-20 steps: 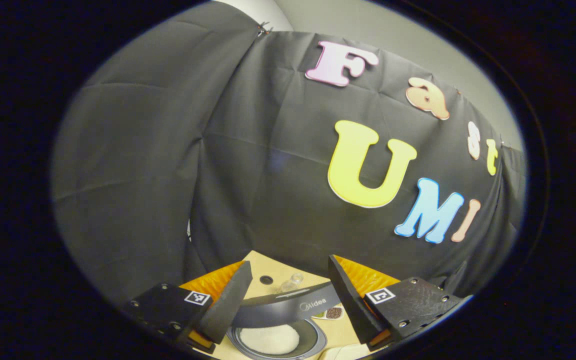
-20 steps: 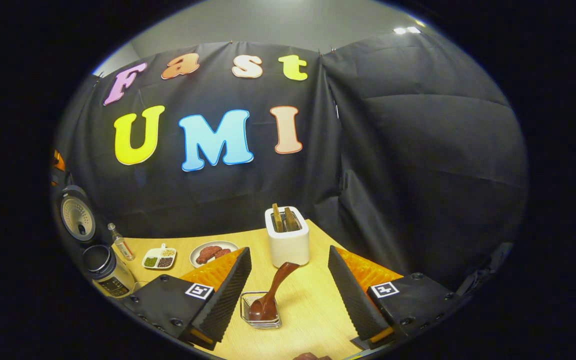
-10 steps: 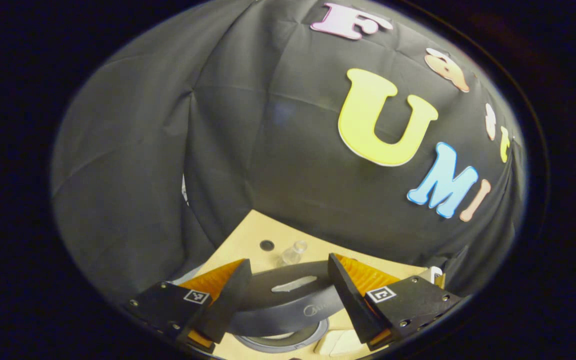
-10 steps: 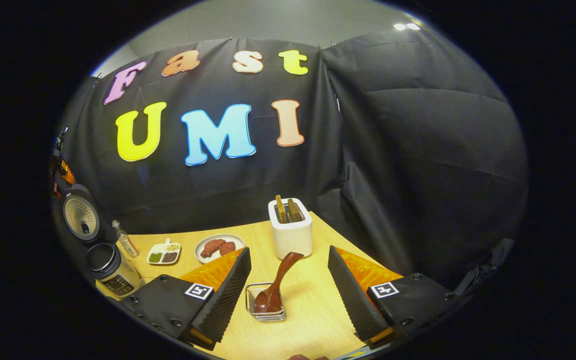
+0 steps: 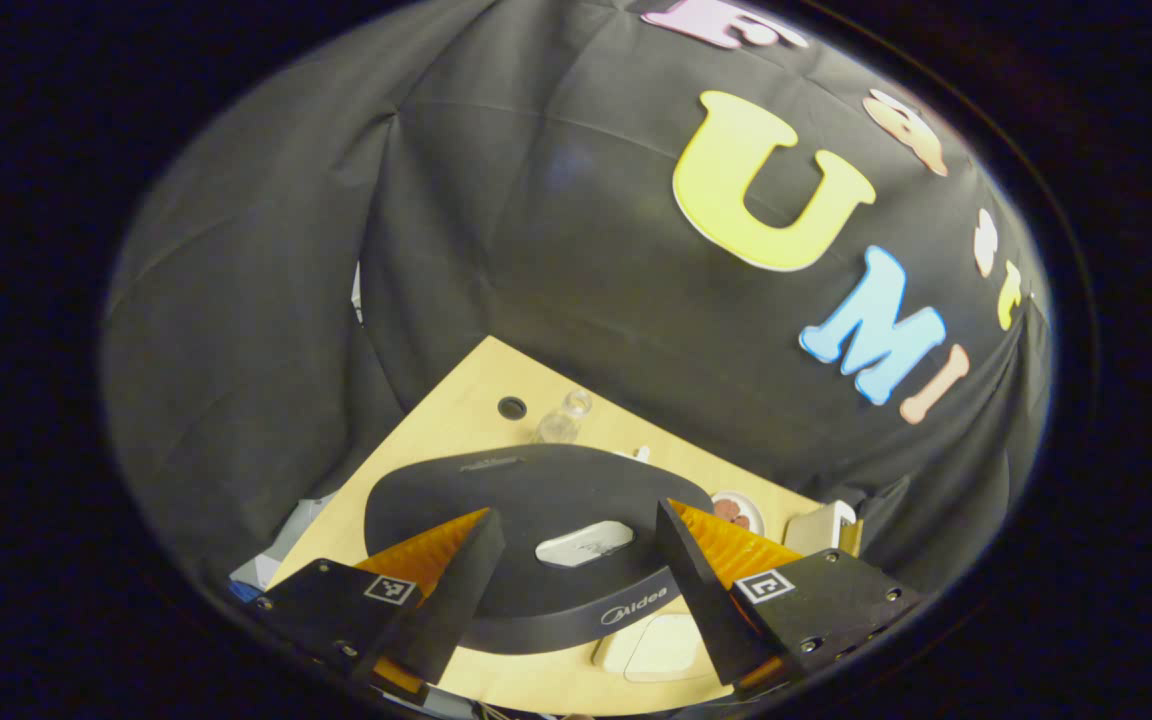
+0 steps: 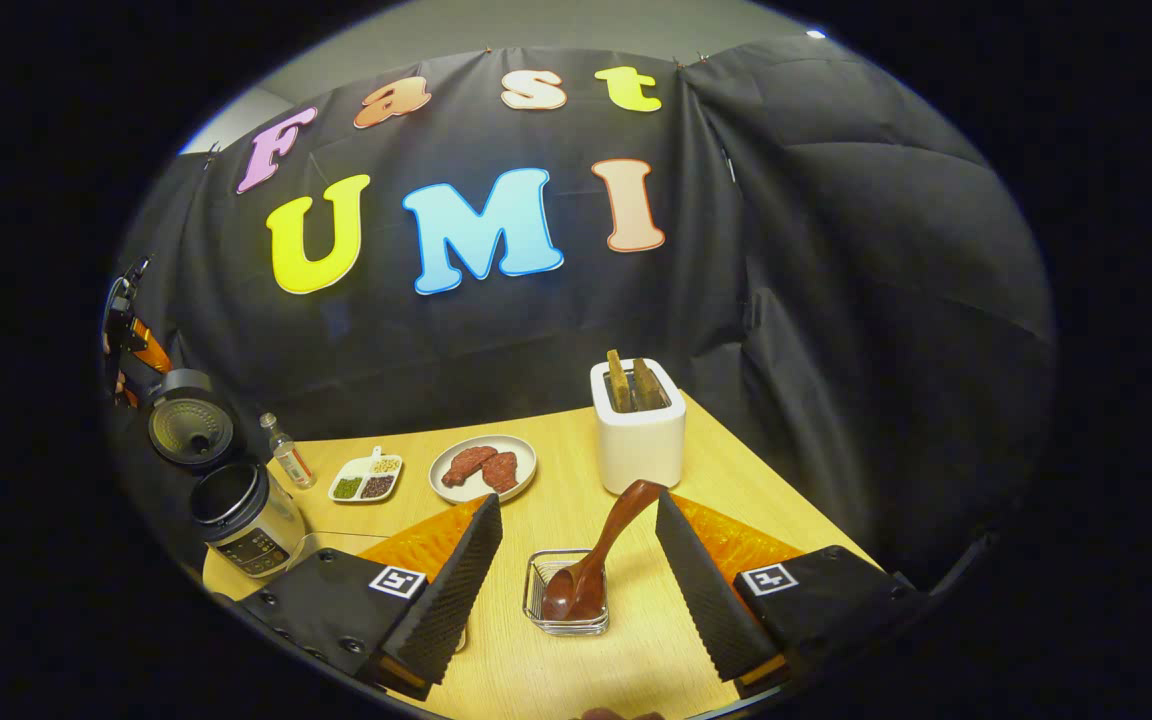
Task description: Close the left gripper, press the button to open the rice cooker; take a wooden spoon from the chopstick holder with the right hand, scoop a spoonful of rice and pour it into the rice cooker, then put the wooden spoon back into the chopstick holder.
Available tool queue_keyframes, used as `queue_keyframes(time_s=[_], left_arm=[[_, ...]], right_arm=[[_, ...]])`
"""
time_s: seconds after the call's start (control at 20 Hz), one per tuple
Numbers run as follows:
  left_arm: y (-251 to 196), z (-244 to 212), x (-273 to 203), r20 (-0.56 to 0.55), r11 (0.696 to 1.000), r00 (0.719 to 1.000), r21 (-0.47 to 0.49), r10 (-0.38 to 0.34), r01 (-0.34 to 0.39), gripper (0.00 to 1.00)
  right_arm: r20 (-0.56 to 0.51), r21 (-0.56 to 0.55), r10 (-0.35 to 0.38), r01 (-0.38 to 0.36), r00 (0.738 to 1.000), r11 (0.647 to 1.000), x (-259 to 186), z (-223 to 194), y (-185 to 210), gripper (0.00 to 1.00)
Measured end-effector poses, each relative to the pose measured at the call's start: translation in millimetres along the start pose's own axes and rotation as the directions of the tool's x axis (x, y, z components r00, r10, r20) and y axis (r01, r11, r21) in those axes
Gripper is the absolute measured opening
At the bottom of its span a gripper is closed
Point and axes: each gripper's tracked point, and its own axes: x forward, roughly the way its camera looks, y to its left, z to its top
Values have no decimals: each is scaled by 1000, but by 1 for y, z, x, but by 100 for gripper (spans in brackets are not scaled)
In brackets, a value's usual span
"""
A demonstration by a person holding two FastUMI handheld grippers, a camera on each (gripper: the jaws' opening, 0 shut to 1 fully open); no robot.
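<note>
Wooden spoon (image 6: pixel 591 560) stands bowl-down in the wire chopstick holder (image 6: pixel 568 605) on the counter (image 6: pixel 736 470), its handle leaning up toward the right gripper (image 6: pixel 576 575), whose jaws are spread wide and empty on either side of it. I'd lower and centre on the handle before closing. Farther left the rice cooker (image 6: pixel 241 515) stands with its lid (image 5: pixel 526 520) up. The left gripper (image 5: pixel 576 580) hovers just behind that lid, jaws wide apart too.
</note>
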Motion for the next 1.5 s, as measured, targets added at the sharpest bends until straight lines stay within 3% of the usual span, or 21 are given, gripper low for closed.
queue_keyframes(time_s=[0.35,0.75,1.0,1.25,1.5], left_arm=[[-11,-76,19,-99,989,992,131,81,-68,99],[-8,-132,42,-170,989,977,102,127,-111,100],[-3,-153,58,-180,974,963,144,200,-176,100],[0,-158,64,-164,938,941,235,297,-256,100],[3,-160,65,-144,934,940,231,310,-273,99]], right_arm=[[-40,-16,55,-55,998,998,15,-18,-6,98],[-56,-35,86,-88,995,996,30,-19,-22,98],[-57,-38,104,-106,993,994,33,-20,-31,98],[-93,-51,95,-100,991,994,35,-37,-55,99],[-113,-37,104,-109,988,993,32,-49,-74,98]])
